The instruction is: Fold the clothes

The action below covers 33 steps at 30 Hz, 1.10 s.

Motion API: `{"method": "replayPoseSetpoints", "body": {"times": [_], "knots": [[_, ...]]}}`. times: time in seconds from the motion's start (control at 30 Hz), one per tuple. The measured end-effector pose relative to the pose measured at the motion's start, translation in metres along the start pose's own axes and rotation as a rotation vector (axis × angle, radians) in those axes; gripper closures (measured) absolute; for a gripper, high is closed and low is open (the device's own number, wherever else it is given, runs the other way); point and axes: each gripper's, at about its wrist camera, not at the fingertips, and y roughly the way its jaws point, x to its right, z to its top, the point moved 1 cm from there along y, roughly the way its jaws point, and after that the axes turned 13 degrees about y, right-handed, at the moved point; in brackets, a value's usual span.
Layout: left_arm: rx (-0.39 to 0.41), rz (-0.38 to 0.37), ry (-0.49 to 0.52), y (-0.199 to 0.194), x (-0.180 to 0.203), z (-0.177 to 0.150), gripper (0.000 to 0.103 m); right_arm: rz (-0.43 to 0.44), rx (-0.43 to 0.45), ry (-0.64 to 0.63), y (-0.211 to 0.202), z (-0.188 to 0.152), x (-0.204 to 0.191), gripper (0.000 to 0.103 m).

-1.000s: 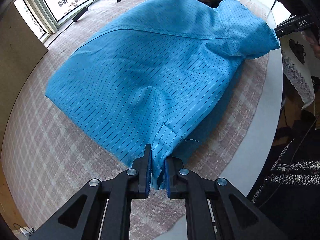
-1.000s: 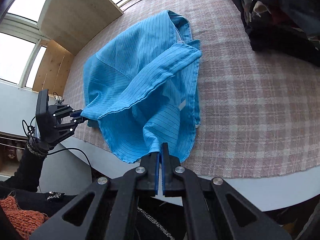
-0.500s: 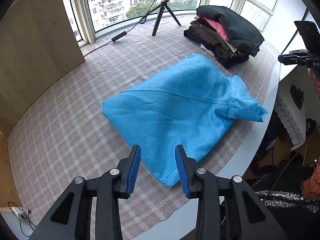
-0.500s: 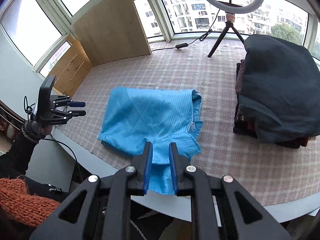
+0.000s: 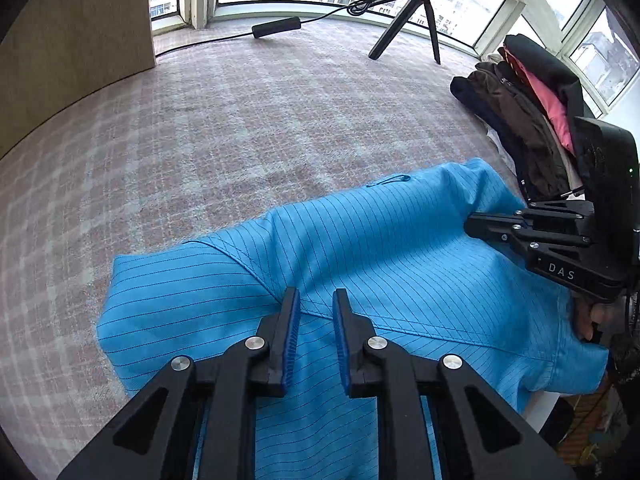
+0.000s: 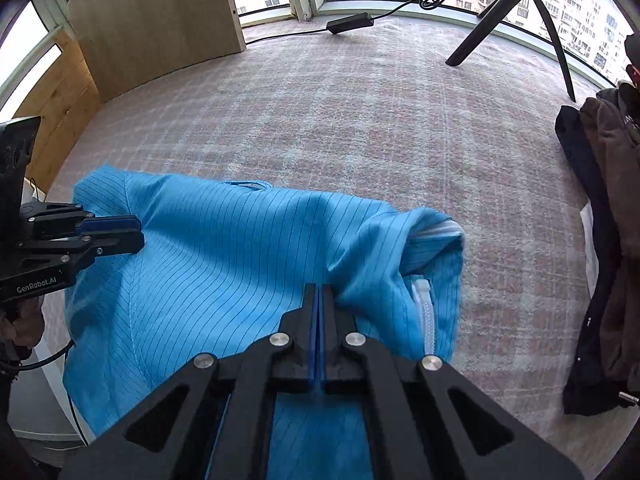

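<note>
A blue pinstriped garment lies folded on the checked tablecloth near the table's front edge; it also shows in the right wrist view, with a white zipper at its right end. My left gripper is open, low over the garment's near part, holding nothing. My right gripper is shut, its tips resting on the garment's top layer; I cannot see cloth between the fingers. Each gripper shows in the other's view: the right one over the garment's right end, the left one over its left end.
A pile of dark clothes lies at the right of the table, also in the right wrist view. A tripod and a cable with a black box stand at the back. A wooden panel is back left.
Both grippers let go of the garment, rose, and have now come down low over it. The garment lies flat and folded. The right gripper has shut; the left stays open.
</note>
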Motion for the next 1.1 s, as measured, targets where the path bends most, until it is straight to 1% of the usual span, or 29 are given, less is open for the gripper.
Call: {"method": "replayPoseSetpoints", "body": {"times": [0.03,0.07,0.1,0.13,0.17,0.2,0.23,0.27,0.3,0.33,0.4,0.43,0.47,0.5,0.53,0.57,0.6,0.67,0.7,0.77,0.8,0.83,0.87,0.9,0.97,1.03,1.07,1.1], "knots": [[0.011,-0.026,-0.034,-0.006,-0.007,-0.002,0.096,0.030,-0.006,0.025,0.000,0.002,0.005,0.103],[0.028,-0.036,-0.059,-0.016,-0.013,-0.002,0.095,0.046,-0.016,0.041,-0.003,0.004,0.008,0.103],[0.053,-0.019,-0.072,-0.029,-0.017,-0.002,0.093,0.061,-0.011,0.056,-0.011,0.007,0.010,0.103],[0.081,0.002,-0.080,-0.044,-0.020,-0.001,0.090,0.086,0.025,0.071,-0.025,0.010,0.012,0.102],[0.112,0.031,-0.081,-0.060,-0.023,-0.001,0.083,0.111,0.067,0.082,-0.041,0.013,0.014,0.101],[0.140,0.056,-0.081,-0.075,-0.026,-0.001,0.080,0.100,0.095,0.076,-0.049,0.018,0.014,0.100],[0.160,0.066,-0.079,-0.084,-0.030,0.001,0.080,0.087,0.122,0.068,-0.057,0.023,0.015,0.100],[0.173,0.063,-0.073,-0.088,-0.034,0.002,0.080,0.075,0.148,0.061,-0.065,0.027,0.015,0.099],[0.178,0.058,-0.067,-0.088,-0.038,0.004,0.080,0.050,0.150,0.049,-0.062,0.032,0.016,0.099],[0.171,0.052,-0.063,-0.083,-0.042,0.006,0.080,0.024,0.151,0.036,-0.058,0.037,0.017,0.099],[0.127,0.028,-0.060,-0.060,-0.050,0.007,0.080,0.014,0.105,0.047,-0.038,0.042,0.025,0.099],[0.085,0.040,-0.057,-0.044,-0.056,0.006,0.078,-0.008,0.086,0.041,-0.026,0.043,0.028,0.099],[0.037,0.078,-0.055,-0.028,-0.062,0.004,0.078,-0.030,0.067,0.034,-0.014,0.044,0.032,0.100],[0.013,0.097,-0.059,-0.018,-0.066,0.001,0.078,-0.041,0.043,0.024,-0.005,0.044,0.034,0.103],[0.004,0.103,-0.076,-0.014,-0.072,-0.001,0.078,-0.039,0.031,0.025,-0.004,0.044,0.036,0.103],[0.019,0.098,-0.099,-0.024,-0.074,-0.001,0.078,-0.036,0.019,0.028,-0.005,0.044,0.037,0.103],[0.039,0.108,-0.100,-0.037,-0.072,-0.001,0.082,-0.048,0.040,0.016,-0.016,0.045,0.033,0.103],[0.081,0.119,-0.088,-0.063,-0.064,0.001,0.082,-0.034,0.082,-0.017,-0.051,0.041,0.020,0.099],[0.106,0.104,-0.057,-0.077,-0.051,0.002,0.082,-0.026,0.103,-0.034,-0.068,0.039,0.014,0.099],[0.139,0.076,0.012,-0.098,-0.019,0.004,0.078,0.042,0.097,-0.070,-0.095,0.025,-0.005,0.099],[0.146,0.057,0.045,-0.103,-0.004,0.004,0.078,0.071,0.091,-0.087,-0.105,0.017,-0.013,0.097],[0.147,0.026,0.074,-0.103,0.011,0.005,0.078,0.071,0.072,-0.101,-0.103,0.006,-0.018,0.094],[0.143,-0.020,0.100,-0.099,0.025,0.005,0.078,0.069,0.053,-0.114,-0.101,-0.005,-0.023,0.093],[0.134,-0.055,0.122,-0.092,0.036,0.006,0.076,0.066,0.034,-0.128,-0.098,-0.016,-0.028,0.093],[0.089,-0.078,0.158,-0.068,0.053,0.005,0.075,0.014,-0.020,-0.133,-0.073,-0.033,-0.026,0.093],[-0.007,-0.061,0.185,-0.033,0.060,-0.001,0.076,-0.044,-0.072,-0.137,-0.044,-0.048,-0.019,0.093],[-0.050,-0.058,0.192,-0.020,0.060,-0.006,0.076,-0.054,-0.082,-0.135,-0.039,-0.050,-0.016,0.093],[-0.071,-0.059,0.194,-0.015,0.059,-0.010,0.080,-0.063,-0.090,-0.132,-0.033,-0.053,-0.013,0.093]]}}
